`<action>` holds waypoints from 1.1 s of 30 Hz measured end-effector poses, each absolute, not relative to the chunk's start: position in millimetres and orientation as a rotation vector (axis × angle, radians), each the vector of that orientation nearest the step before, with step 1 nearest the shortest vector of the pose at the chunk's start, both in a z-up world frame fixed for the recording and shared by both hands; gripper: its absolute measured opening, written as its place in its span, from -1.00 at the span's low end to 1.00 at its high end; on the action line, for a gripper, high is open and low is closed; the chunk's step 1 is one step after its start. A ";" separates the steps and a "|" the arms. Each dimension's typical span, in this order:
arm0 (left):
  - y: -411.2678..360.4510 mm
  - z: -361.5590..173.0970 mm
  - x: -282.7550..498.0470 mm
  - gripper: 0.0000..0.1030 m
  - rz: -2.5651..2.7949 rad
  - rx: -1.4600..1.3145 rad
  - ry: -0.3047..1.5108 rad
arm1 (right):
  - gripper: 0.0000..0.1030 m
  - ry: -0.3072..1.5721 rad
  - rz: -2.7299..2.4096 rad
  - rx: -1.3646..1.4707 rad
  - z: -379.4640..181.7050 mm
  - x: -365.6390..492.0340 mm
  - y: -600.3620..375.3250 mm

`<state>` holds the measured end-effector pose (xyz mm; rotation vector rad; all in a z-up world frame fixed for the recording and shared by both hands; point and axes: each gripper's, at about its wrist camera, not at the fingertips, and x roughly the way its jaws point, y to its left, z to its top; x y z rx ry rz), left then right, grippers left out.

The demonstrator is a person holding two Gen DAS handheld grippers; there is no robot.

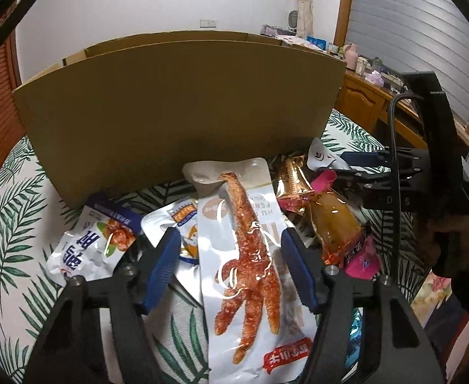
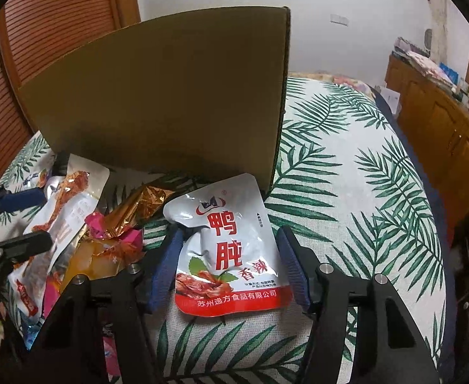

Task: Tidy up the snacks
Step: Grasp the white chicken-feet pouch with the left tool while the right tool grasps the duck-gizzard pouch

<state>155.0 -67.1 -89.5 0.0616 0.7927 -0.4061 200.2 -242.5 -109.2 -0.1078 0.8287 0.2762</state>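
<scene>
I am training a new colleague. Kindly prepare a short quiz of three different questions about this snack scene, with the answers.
1. True or false: the cardboard box stands behind the snack packets.
2. Which packet lies between the fingers of the left gripper?
A. the chicken foot packet
B. the gold wrapper
C. the pink wrapper
3. Fill in: the duck gizzard packet between the fingers of the right gripper has large ____ characters.

Key: 1 true; 2 A; 3 red.
</scene>
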 end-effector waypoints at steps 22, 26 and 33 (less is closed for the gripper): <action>-102.6 -94.4 188.6 0.31 -0.410 0.135 0.872 | 0.21 0.824 0.286 -0.086 -107.2 199.5 -247.2; -98.4 -90.4 189.7 -0.20 -0.416 0.110 0.866 | 0.21 0.823 0.286 -0.084 -107.2 199.6 -247.4; -86.6 -85.9 179.6 -0.29 -0.410 0.119 0.823 | 0.21 0.822 0.288 -0.080 -107.2 200.0 -248.1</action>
